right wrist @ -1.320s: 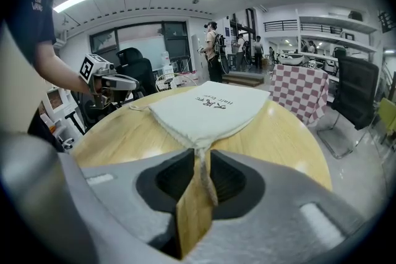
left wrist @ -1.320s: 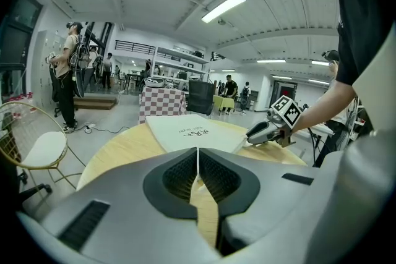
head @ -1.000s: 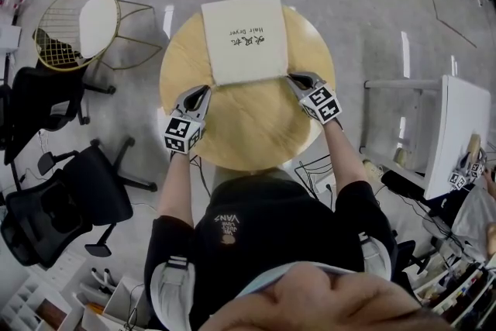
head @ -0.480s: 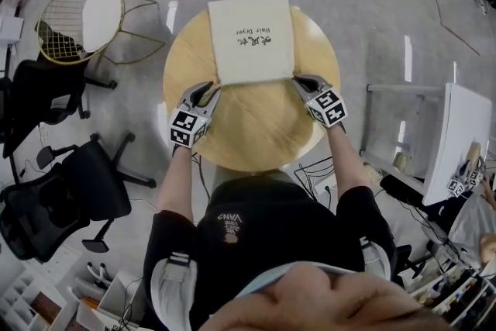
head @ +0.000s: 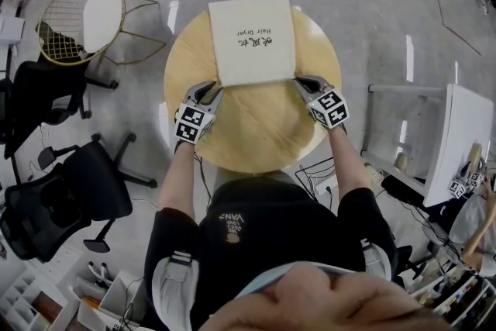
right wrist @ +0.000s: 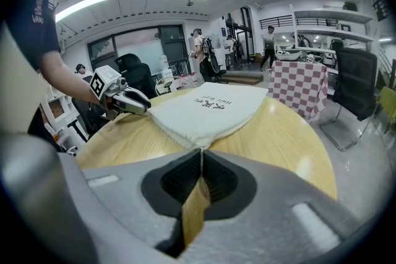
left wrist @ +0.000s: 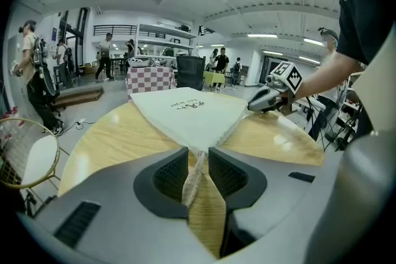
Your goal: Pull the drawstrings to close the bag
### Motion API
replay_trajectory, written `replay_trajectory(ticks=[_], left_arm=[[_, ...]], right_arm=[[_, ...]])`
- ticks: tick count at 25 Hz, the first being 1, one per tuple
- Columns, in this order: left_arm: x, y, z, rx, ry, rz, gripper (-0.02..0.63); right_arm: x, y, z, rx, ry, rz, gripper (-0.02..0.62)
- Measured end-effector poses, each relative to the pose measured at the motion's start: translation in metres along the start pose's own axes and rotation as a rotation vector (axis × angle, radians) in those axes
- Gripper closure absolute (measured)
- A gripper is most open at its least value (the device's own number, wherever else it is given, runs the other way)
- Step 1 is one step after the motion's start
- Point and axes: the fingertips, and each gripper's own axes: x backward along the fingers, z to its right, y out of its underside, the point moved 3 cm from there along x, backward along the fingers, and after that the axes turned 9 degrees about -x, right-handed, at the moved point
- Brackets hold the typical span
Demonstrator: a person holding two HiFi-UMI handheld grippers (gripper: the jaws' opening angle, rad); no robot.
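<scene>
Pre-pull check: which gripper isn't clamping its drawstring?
The left gripper: its jaws have just been opening and stand apart around the left drawstring; the right gripper is shut on the right drawstring.

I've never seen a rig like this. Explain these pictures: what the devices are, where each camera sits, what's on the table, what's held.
A person holds a two-jaw tool in each hand. One camera on the head looks down; one rides on each tool, looking along its jaws. A cream drawstring bag lies on the round wooden table. The right hand-held gripper is shut on the right drawstring. The left hand-held gripper's jaws have just been opening; the left drawstring lies between them, unpinched.
</scene>
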Motion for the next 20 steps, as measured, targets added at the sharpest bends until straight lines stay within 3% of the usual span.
replay_trajectory(ticks=[6, 13, 20], left_arm=[[-0.0067, 0.0085, 0.0063, -0.063, 0.044, -0.123, 0.508], [-0.0075, 0.008, 0.0031, -0.049, 0.056, -0.125, 0.509], [-0.0095, 0.0099, 0.0031, -0.076, 0.087, -0.158, 0.561]], right_arm=[[-0.0017, -0.0017, 0.0007, 0.002, -0.003, -0.001, 0.589], [-0.0024, -0.0006, 0.0015, 0.006, -0.004, -0.004, 0.589], [-0.0037, -0.0006, 0.0037, 0.007, -0.002, -0.008, 0.589]])
